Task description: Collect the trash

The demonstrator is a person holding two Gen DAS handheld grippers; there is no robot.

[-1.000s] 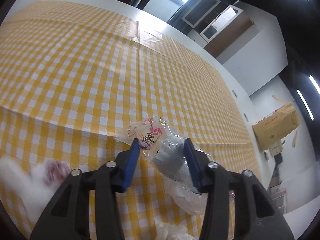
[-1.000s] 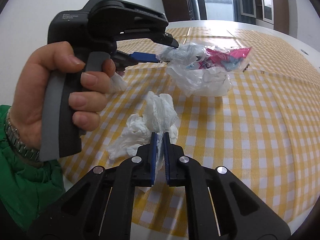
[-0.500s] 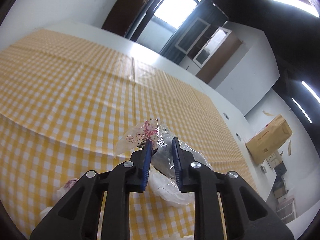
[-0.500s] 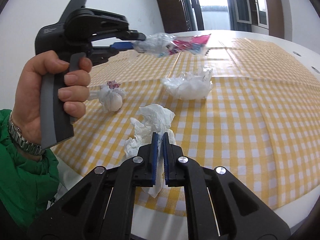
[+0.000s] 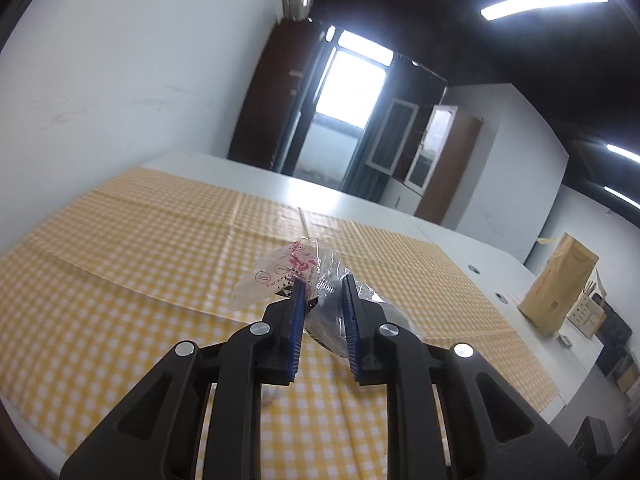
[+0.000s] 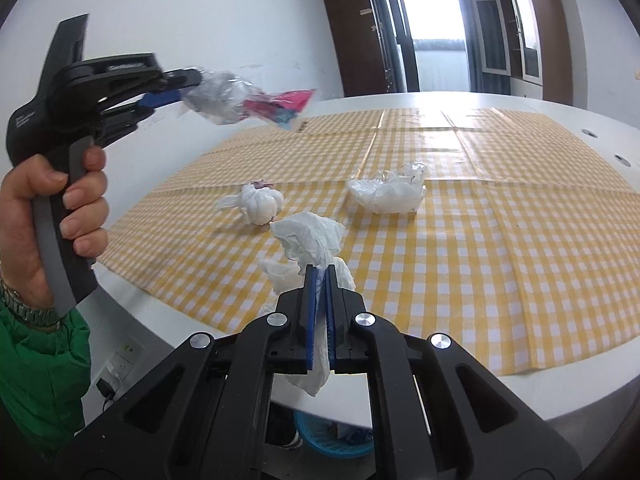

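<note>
My left gripper [image 5: 322, 280] is shut on a crumpled clear plastic wrapper with pink print [image 5: 280, 276] and holds it in the air above the yellow checked tablecloth [image 5: 140, 264]. The right wrist view shows that gripper [image 6: 180, 86] at upper left in a person's hand [image 6: 48, 216], the wrapper [image 6: 240, 100] sticking out to the right. My right gripper [image 6: 319, 270] is shut on a crumpled white tissue [image 6: 316, 236], lifted over the table's near edge. A strip of tissue hangs down between the fingers.
A tied white wad with a purple top [image 6: 260, 202] and a crumpled clear-and-white plastic piece [image 6: 388, 192] lie on the cloth [image 6: 500, 240]. A blue basket [image 6: 328, 436] stands on the floor under the table edge. A brown paper bag [image 5: 560, 284] stands at the far right.
The left gripper's jaws closed on the wrapper and lifted it off the table, tilting upward. The right gripper rose and drew back with the tissue, which has left the cloth.
</note>
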